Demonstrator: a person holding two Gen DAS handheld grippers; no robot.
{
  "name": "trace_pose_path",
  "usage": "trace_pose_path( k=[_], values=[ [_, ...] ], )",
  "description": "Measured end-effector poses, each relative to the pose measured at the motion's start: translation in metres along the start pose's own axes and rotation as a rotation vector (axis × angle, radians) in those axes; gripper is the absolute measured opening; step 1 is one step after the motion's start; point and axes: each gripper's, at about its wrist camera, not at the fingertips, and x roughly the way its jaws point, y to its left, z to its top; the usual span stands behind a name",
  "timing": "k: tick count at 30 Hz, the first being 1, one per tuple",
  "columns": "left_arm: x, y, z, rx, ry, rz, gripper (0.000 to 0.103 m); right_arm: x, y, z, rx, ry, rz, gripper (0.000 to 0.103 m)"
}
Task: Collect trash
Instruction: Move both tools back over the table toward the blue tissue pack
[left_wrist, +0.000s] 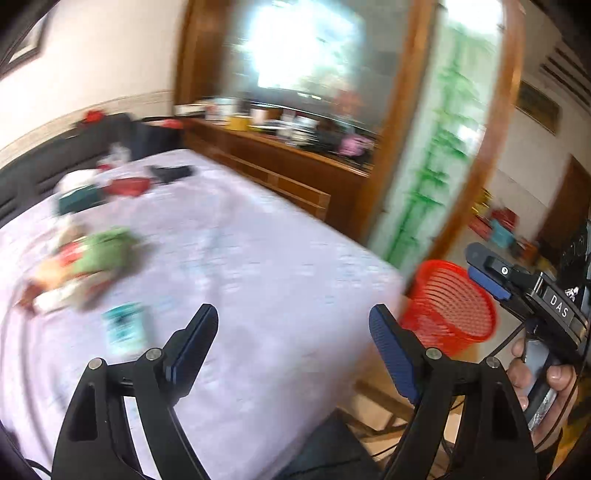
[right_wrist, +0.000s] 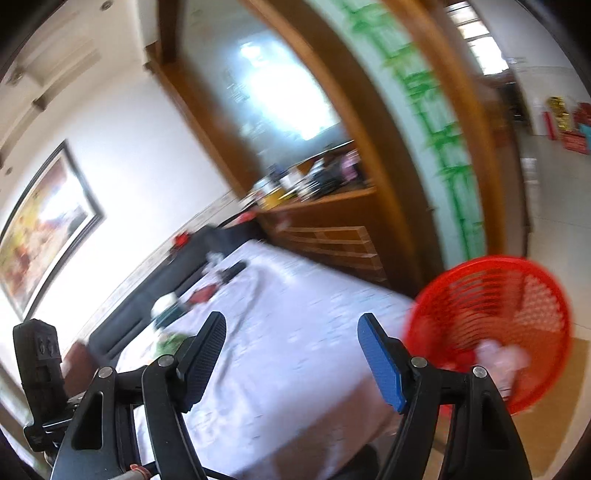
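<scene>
My left gripper (left_wrist: 291, 328) is open and empty above the near part of a table with a pale lilac cloth (left_wrist: 258, 266). A blurred heap of wrappers and trash (left_wrist: 85, 266) lies at the table's left, with a small teal and white packet (left_wrist: 125, 326) nearest my left finger. A red mesh basket (left_wrist: 452, 304) stands off the table's right corner. My right gripper (right_wrist: 291, 332) is open and empty; the basket (right_wrist: 495, 317) is to its right and holds a pale crumpled wad (right_wrist: 502, 360). The right gripper also shows in the left wrist view (left_wrist: 491, 280).
A dark sofa (left_wrist: 55, 162) runs along the table's far left side. A teal box, a red pouch (left_wrist: 127, 186) and a black object (left_wrist: 171, 172) lie at the table's far end. A cluttered wooden sideboard (left_wrist: 295, 155) and a wood-framed glass panel stand behind.
</scene>
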Motion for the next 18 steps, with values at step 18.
trace_pose_path(
  k=[18],
  values=[
    [-0.107,0.207,-0.031,-0.282,-0.099,0.453,0.083,0.112,0.193,-0.08,-0.282,0.286,0.271,0.083]
  ],
)
